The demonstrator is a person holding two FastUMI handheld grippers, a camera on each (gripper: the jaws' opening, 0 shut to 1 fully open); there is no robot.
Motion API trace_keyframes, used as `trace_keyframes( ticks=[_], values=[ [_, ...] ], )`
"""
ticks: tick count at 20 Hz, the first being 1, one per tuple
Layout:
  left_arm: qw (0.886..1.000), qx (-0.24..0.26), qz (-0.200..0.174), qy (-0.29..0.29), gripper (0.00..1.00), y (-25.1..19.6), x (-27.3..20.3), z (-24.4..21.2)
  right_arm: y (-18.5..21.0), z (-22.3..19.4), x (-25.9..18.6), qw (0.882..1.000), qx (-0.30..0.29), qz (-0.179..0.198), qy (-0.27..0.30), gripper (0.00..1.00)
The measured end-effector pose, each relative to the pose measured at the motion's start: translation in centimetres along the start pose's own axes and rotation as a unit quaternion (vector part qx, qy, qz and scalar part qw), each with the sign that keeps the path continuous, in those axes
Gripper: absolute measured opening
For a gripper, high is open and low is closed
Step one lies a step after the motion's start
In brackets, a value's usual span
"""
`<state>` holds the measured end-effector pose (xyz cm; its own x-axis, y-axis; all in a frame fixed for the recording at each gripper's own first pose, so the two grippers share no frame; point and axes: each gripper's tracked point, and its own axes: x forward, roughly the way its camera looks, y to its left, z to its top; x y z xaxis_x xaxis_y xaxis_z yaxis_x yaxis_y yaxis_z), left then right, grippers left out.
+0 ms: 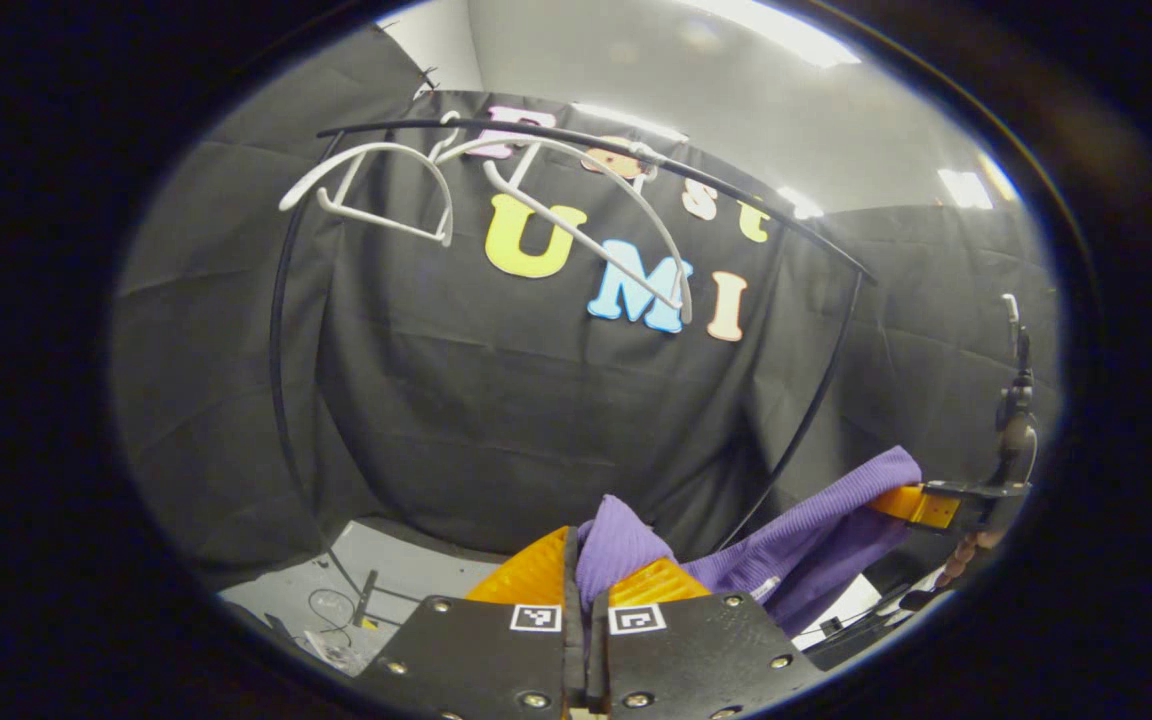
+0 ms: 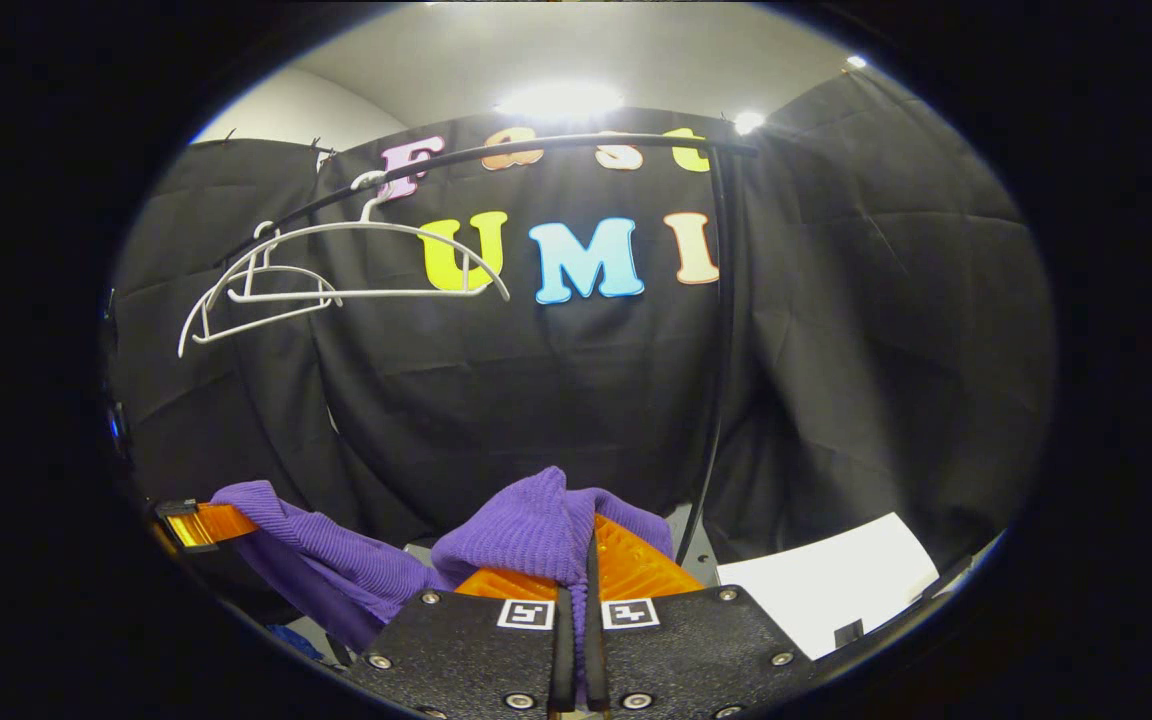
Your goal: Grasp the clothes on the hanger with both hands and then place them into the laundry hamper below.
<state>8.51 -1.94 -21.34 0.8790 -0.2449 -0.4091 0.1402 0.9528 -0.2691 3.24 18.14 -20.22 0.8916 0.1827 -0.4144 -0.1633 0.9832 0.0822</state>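
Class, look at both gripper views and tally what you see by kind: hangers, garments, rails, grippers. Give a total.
White plastic hangers: 2
Purple ribbed knit garment: 1
Black metal clothes rail: 1
Orange-fingered grippers, left, right: 2
Total: 6

In the right gripper view, the right gripper (image 2: 576, 575) is clamping a fold of the purple garment (image 2: 536, 525) between its orange fingers (image 2: 636, 565), with the jaws closed on the cloth. The garment is stretching leftward to the left gripper (image 2: 198, 523), which is gripping its far end at the view's left edge. Two bare white hangers (image 2: 336, 265) are hanging on the black rail (image 2: 536, 147) above. A white sheet (image 2: 836, 585) is lying at lower right.
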Motion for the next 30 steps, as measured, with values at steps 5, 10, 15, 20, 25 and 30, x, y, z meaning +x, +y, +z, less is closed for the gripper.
trace_keyframes(
  ticks=[5, 10, 15, 20, 25, 30],
  values=[
    [0.999, 0.017, -0.005, 0.036, 0.02, 0.2, -0.2, -3.4, 1.5, -4.4, -0.2, 0.998, 0.023, 0.017, 0.054, 0.03],
    [0.997, 0.014, -0.002, 0.078, 0.02, -0.9, 0.2, -7.8, 3.1, -8.7, 1.4, 0.989, 0.038, 0.069, 0.124, 0.04],
    [0.992, -0.002, 0.06, 0.11, 0.02, -0.9, 0.3, -11.3, 2.3, -11.6, 2.5, 0.98, 0.031, 0.1, 0.168, 0.04],
    [0.987, 0.015, 0.061, 0.146, 0.02, -1.5, 1.4, -14.1, 1.2, -14.8, 3.8, 0.974, 0.036, 0.097, 0.203, 0.04],
    [0.98, 0.037, 0.05, 0.187, 0.02, 0.3, 3.5, -17.7, 1.4, -17.2, 5.5, 0.969, 0.061, 0.075, 0.227, 0.04],
    [0.974, 0.081, 0.012, 0.212, 0.0, 1.7, 6.1, -21.2, 1.4, -20.7, 6.3, 0.966, 0.081, 0.038, 0.241, 0.04]
  ],
)
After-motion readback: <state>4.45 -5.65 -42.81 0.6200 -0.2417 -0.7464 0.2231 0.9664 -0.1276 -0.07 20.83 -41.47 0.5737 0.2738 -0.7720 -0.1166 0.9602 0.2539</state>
